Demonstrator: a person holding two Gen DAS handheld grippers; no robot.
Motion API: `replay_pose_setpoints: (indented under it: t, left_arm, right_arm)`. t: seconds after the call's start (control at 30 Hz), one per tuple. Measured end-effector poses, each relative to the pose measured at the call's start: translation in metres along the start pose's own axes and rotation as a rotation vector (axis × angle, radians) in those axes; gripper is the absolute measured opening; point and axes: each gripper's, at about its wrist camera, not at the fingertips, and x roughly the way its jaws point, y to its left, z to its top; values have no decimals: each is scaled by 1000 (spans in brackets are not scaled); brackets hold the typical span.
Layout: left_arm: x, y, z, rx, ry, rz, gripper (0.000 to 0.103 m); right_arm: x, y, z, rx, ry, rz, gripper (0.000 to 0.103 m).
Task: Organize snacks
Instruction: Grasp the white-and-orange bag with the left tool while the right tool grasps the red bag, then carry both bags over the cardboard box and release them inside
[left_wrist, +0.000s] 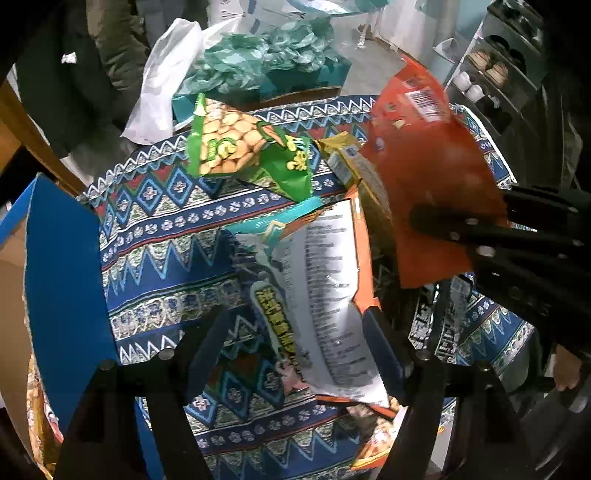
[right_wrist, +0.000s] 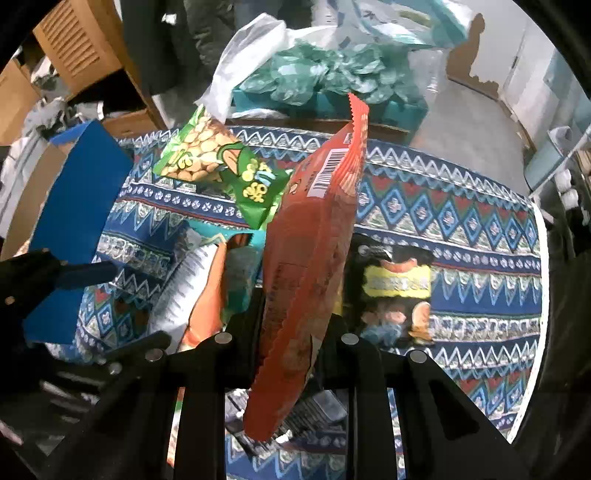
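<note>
My right gripper (right_wrist: 291, 325) is shut on a red snack bag (right_wrist: 314, 229) and holds it upright above the table; the bag also shows at the right of the left wrist view (left_wrist: 424, 155). My left gripper (left_wrist: 295, 325) is open over a white-and-orange snack bag (left_wrist: 325, 288) that lies on the patterned tablecloth (left_wrist: 166, 229). A green peanut bag (left_wrist: 229, 140) and a smaller green bag (left_wrist: 291, 166) lie at the far side. A yellow box (left_wrist: 351, 162) sits partly behind the red bag. A black-and-yellow bag (right_wrist: 399, 288) lies to the right.
An open blue cardboard box (left_wrist: 62, 258) stands at the table's left edge, also in the right wrist view (right_wrist: 77, 206). Teal boxes with green plastic (right_wrist: 325, 77) and a white plastic bag (left_wrist: 162, 74) stand beyond the table. A metal shelf (left_wrist: 495, 74) is at the right.
</note>
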Motion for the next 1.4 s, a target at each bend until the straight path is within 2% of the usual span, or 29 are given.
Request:
replay_pose_setpoints:
  t: [0.3, 0.43, 0.57, 0.63, 0.77, 0.8, 0.83, 0.9, 1.13, 1.4]
  left_arm:
    - [20, -14, 9, -7, 42, -27, 81]
    - [38, -16, 12, -14, 85, -26, 81]
    - [46, -16, 13, -13, 81, -19, 81]
    - [48, -17, 12, 1, 79, -40, 64]
    - [46, -18, 9, 25, 61, -51, 57]
    - [44, -18, 9, 30, 55, -47, 53]
    - [42, -17, 6, 36, 47, -38, 43]
    - [36, -16, 3, 33, 34, -49, 39]
    - [17, -14, 1, 29, -2, -68, 35]
    - [-20, -3, 1, 54, -71, -36, 35]
  right_arm:
    - [-26, -21, -22, 21, -18, -35, 21]
    - [-29, -24, -30, 7, -15, -66, 21]
    - [-25, -26, -33, 2, -4, -74, 21]
    - [-24, -26, -34, -4, -2, -74, 21]
    - [-25, -25, -34, -2, -3, -73, 21]
    - [-25, -25, -33, -2, -4, -71, 21]
    - [-25, -24, -33, -2, -5, -70, 21]
    - [-27, -22, -32, -6, -8, -69, 21]
    - [-31, -14, -30, -27, -17, -67, 21]
    - [-41, -3, -25, -54, -36, -73, 21]
